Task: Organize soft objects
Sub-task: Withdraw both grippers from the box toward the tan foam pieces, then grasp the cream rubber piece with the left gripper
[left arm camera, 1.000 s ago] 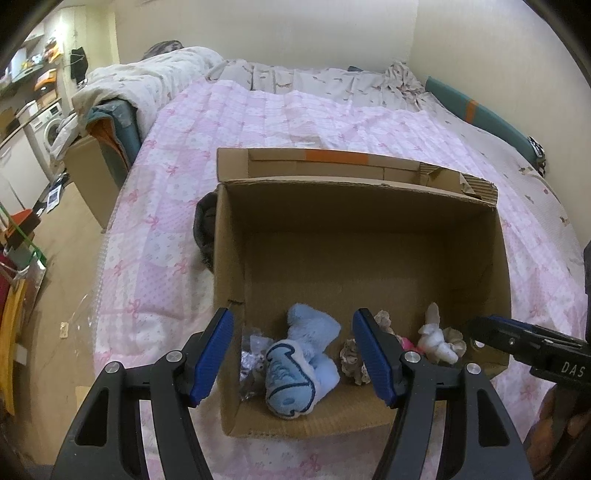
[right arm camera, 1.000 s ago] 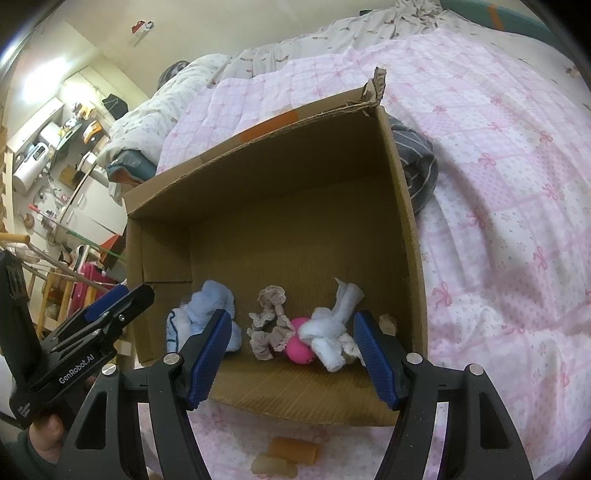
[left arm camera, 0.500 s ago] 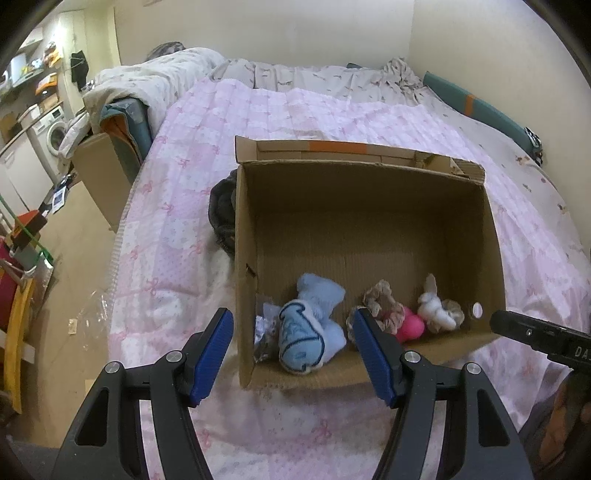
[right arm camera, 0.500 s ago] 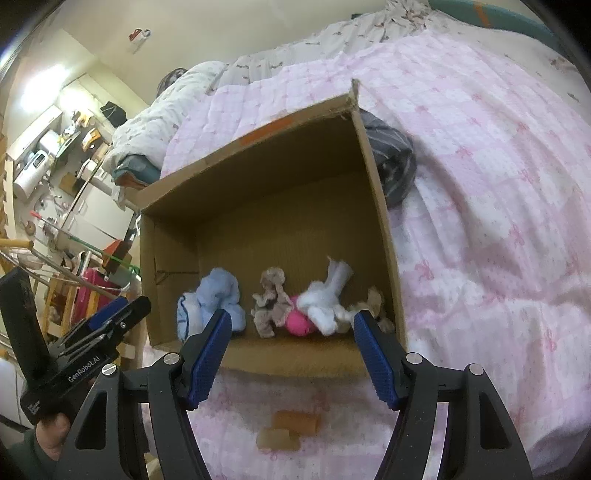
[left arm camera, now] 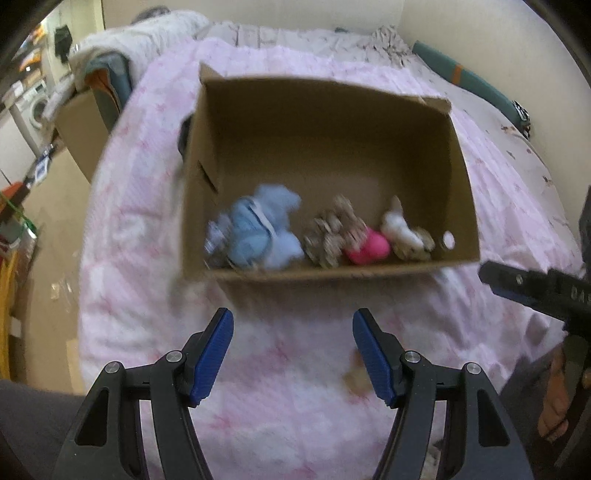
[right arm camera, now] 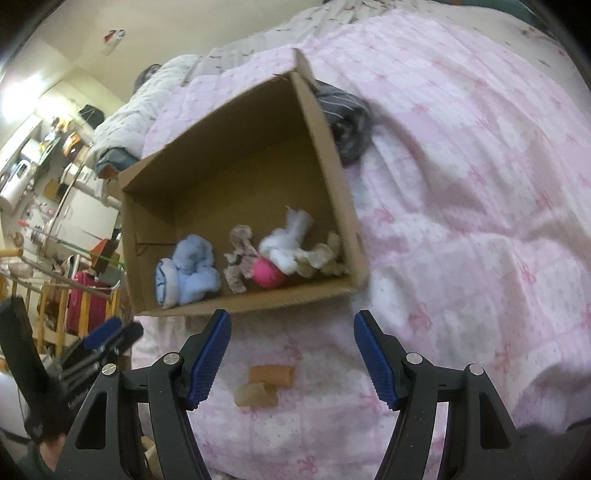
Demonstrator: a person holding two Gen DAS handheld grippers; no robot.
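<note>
An open cardboard box (left arm camera: 321,122) (right arm camera: 236,155) sits on the pink bed. Along its near wall lie a light blue plush (left arm camera: 258,229) (right arm camera: 192,269), a brown-grey frilly fabric piece (left arm camera: 332,236) (right arm camera: 238,258), a pink ball (left arm camera: 369,249) (right arm camera: 267,275), a white plush (left arm camera: 400,230) (right arm camera: 288,243) and a beige piece (right arm camera: 325,254). Two tan soft rolls (right arm camera: 264,384) lie on the quilt between the right gripper's fingers; they show blurred in the left wrist view (left arm camera: 356,376). My left gripper (left arm camera: 291,354) and right gripper (right arm camera: 291,358) are open and empty, in front of the box.
A dark striped garment (right arm camera: 345,122) lies behind the box's right corner. The pink quilt (right arm camera: 461,184) spreads to the right. The bed's left edge drops to the floor, with a brown box (left arm camera: 79,129) and cluttered furniture (right arm camera: 48,192) beyond. The wall (left arm camera: 258,11) stands behind the bed.
Both grippers have pulled back and up from the box, so it looks smaller and farther. The tan rolls on the quilt now sit between the right gripper's fingers. Both stay open.
</note>
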